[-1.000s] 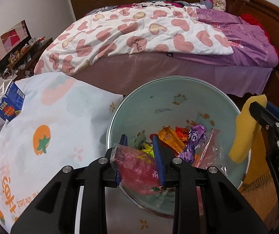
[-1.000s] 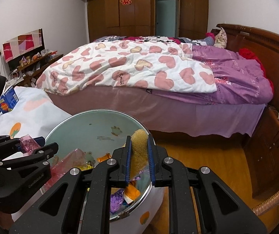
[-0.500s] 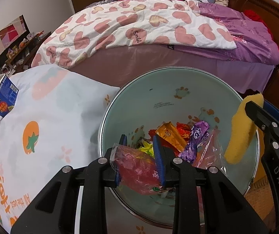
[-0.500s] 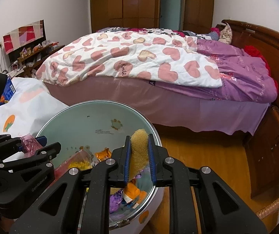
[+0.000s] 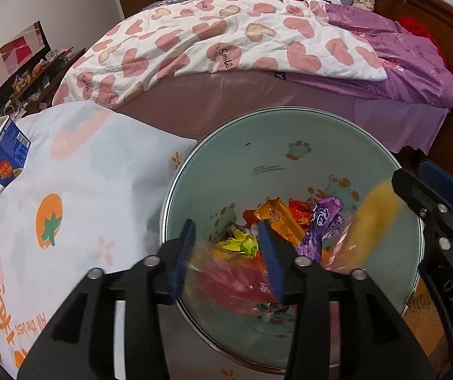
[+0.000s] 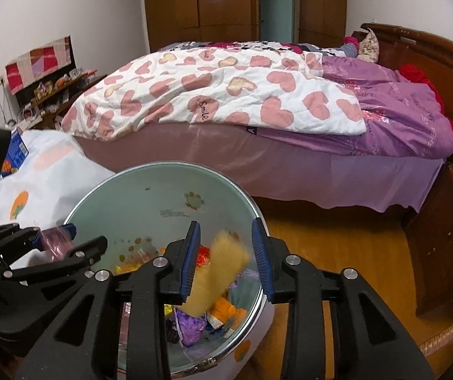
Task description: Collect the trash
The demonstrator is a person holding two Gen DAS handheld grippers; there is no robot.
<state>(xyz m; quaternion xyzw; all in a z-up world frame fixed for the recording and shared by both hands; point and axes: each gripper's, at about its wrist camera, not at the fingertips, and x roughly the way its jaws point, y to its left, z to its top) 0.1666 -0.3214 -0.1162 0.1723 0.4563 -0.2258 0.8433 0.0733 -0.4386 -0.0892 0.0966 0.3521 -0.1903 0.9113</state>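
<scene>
A pale green trash bin (image 5: 289, 171) with a metal rim holds several bright candy wrappers (image 5: 280, 218); it also shows in the right wrist view (image 6: 163, 202). My left gripper (image 5: 226, 256) is open over the bin, and a red-pink plastic wrapper (image 5: 232, 281) blurs as it drops between the jaws. My right gripper (image 6: 226, 256) is open over the bin's right side, and a yellow sponge (image 6: 220, 272) blurs as it falls from it; the sponge also shows in the left wrist view (image 5: 375, 209).
The bin stands on a white cloth with orange fruit prints (image 5: 67, 190). A blue carton (image 5: 1, 155) sits at its left end. A bed with a heart-print quilt (image 5: 226, 44) lies behind. Wooden floor (image 6: 337, 243) and a wooden bed frame (image 6: 442, 231) are to the right.
Both grippers have opened over the bin. The red-pink wrapper and the yellow sponge have been let go and are falling into it.
</scene>
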